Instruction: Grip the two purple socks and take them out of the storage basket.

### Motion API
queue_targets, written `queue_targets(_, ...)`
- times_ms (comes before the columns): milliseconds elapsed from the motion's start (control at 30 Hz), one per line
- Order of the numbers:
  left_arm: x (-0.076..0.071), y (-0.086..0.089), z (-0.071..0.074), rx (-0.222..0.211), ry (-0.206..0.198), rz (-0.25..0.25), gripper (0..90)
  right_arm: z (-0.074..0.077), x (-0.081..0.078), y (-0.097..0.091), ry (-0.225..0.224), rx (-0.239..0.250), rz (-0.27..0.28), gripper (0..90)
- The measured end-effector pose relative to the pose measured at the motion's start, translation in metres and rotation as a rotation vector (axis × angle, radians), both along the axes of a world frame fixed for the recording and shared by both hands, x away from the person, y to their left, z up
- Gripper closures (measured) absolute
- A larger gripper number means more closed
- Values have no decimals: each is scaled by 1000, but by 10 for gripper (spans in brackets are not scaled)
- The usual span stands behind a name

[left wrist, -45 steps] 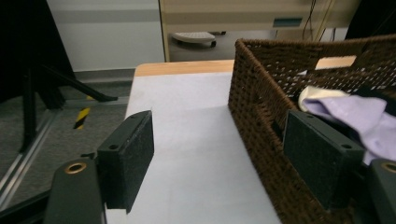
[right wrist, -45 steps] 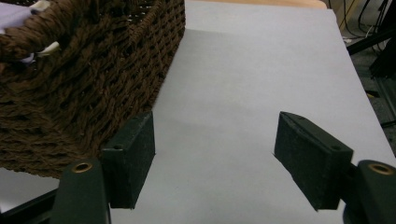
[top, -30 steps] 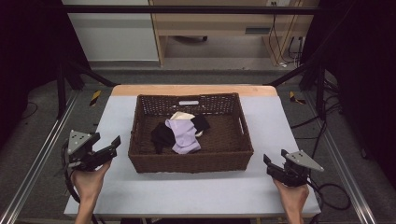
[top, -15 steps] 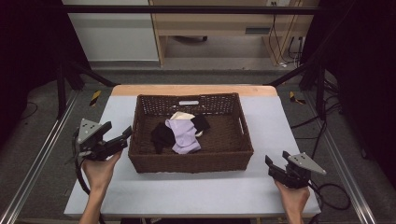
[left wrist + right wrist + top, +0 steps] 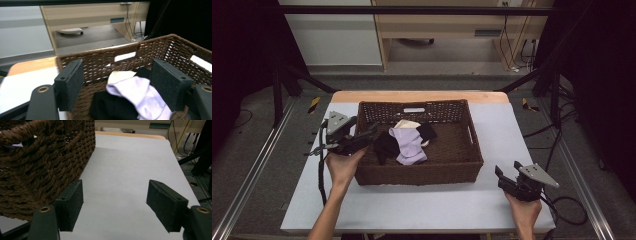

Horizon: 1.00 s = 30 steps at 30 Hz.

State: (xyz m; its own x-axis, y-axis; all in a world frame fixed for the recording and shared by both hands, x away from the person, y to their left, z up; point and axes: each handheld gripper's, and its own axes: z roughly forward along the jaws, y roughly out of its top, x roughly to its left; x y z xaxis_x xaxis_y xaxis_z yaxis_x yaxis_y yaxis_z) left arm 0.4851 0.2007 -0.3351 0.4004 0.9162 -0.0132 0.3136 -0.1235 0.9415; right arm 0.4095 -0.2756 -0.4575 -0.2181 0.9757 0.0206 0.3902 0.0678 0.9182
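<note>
The socks [image 5: 408, 141] are lying in a loose heap on the floor of the basket [image 5: 472, 150], toward its left half and nearer the far wall than the near one. A lilac sock [image 5: 408, 145] is sitting on top, its long axis running roughly from the far wall toward the near wall. A black sock [image 5: 387, 145] is lying just beside it on the left-wall side, a cream piece [image 5: 404, 124] is peeking out on the far-wall side, and another black piece [image 5: 427, 131] is lying toward the basket's middle.

The left gripper [image 5: 362, 139] is hanging over the basket's left rim, pointing inward at the heap. It is clearly the nearer tool. In the left gripper view the lilac sock [image 5: 140, 97] is lying ahead of and below the pads [image 5: 71, 83], between their lines but lower, with the black sock [image 5: 112, 110] closest underneath. The jaws are standing wide apart, holding nothing, touching nothing that I can see.

The right gripper [image 5: 507, 181] is resting low over the table [image 5: 412, 210], outside the basket, off its near right corner, well apart from the socks. In the right gripper view its pads [image 5: 71, 203] are spread wide with bare table [image 5: 120, 170] between them, the basket wall [image 5: 42, 167] standing just beside one pad; contact there cannot be told.

Judgement: the coming move is a downward reach by the left gripper, which needs to drop to the heap.
</note>
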Motion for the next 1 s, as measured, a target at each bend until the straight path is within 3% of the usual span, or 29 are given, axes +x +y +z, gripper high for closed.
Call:
queue_targets(200,16,-26,-3,-31,5,-36,278,-1,1,0,-4,-11,-7,289)
queue_targets(467,42,-48,-10,-8,30,-53,300,-1,2,0,0,-9,1,302)
queue_targets(600,55,-53,-17,12,57,-52,315,-3,3,-3,6,6,-3,307)
queue_targets(667,62,-55,-24,10,89,-55,319,-3,3,-4,10,16,-7,309)
queue_targets(800,73,-61,-37,51,158,-61,330,-4,3,-8,12,33,-13,313)
queue_targets(1000,81,-65,-42,84,198,-89,336,-5,4,-7,22,28,-6,321)
